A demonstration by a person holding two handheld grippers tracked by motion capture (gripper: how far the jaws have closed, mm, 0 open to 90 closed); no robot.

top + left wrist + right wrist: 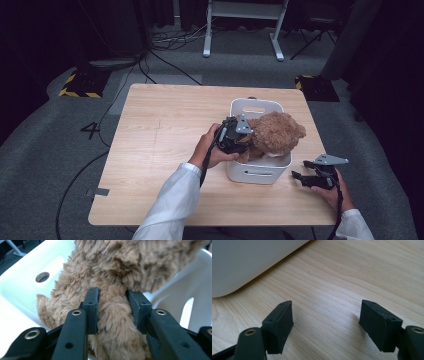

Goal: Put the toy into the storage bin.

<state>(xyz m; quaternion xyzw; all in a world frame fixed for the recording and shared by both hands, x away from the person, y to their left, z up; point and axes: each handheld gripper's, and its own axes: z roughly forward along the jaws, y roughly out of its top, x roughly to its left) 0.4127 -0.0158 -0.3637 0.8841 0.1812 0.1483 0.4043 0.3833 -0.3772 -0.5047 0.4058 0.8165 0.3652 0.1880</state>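
The left gripper (113,312) has its jaws pressed on a limb of the teddy bear (274,134), which sits inside the white bin (257,172) near the table's (165,130) right side. The limb runs straight ahead between the pads. The right gripper (306,178) rests with jaws apart and empty, just right of the bin, farther from the bear.
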